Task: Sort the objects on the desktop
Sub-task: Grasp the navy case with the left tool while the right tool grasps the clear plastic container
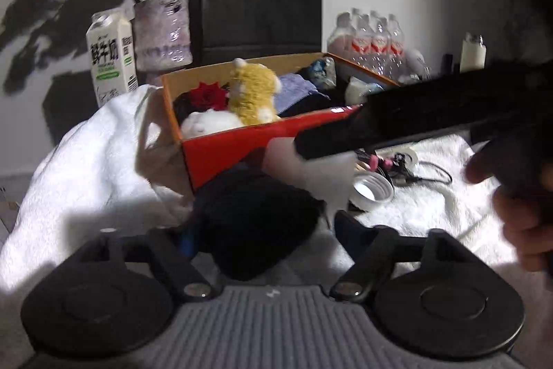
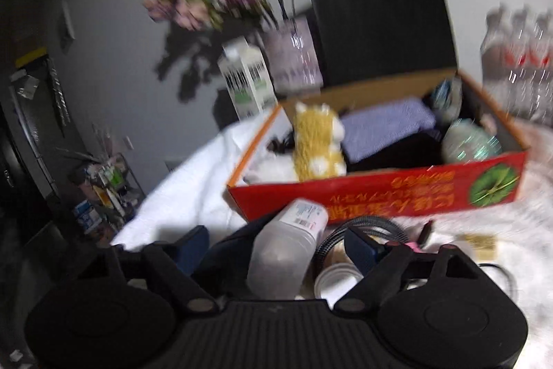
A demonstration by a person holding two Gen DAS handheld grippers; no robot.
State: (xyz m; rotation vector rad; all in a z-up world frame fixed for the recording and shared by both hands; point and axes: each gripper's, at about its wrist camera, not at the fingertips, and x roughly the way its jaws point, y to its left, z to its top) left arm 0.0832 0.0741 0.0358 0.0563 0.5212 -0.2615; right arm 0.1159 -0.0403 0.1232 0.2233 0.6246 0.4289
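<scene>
Gathering loose items from the white towel (image 1: 86, 161) into the red cardboard box (image 1: 224, 151) looks like the step in hand, with both tools working just in front of the box's near wall.

The left gripper (image 1: 266, 232) stands fairly wide around a dark cloth bundle (image 1: 255, 213) lying on the towel. Dark fabric against dark fingers, and some blur, so I cannot tell whether the pads press on it yet.

The right gripper (image 2: 276, 244) is also wide. A translucent plastic bottle (image 2: 287, 251) lies between its fingers, and the pads seem to stand clear of it on both sides – loose rather than gripped, as far as the smeared view allows.

The next move likely calls for closing on each piece, lifting over the box wall and finding a gap. The box is already crowded with a yellow plush toy (image 1: 254, 92), folded bluish cloth and other soft things.

- **Bundle:** soft, matt and shapeless. It should squash under the pads and may sag.
- **Bottle:** smooth, rounded, light and labelled. It is likely slippery and prone to roll.
- **Box:** stiff cardboard with a glossy printed front.
- **Towel:** thick, fluffy pile, rumpled at the left.
- **Jar lid (image 1: 375, 187):** a threaded piece lying just beside the bottle, among thin cables.
</scene>
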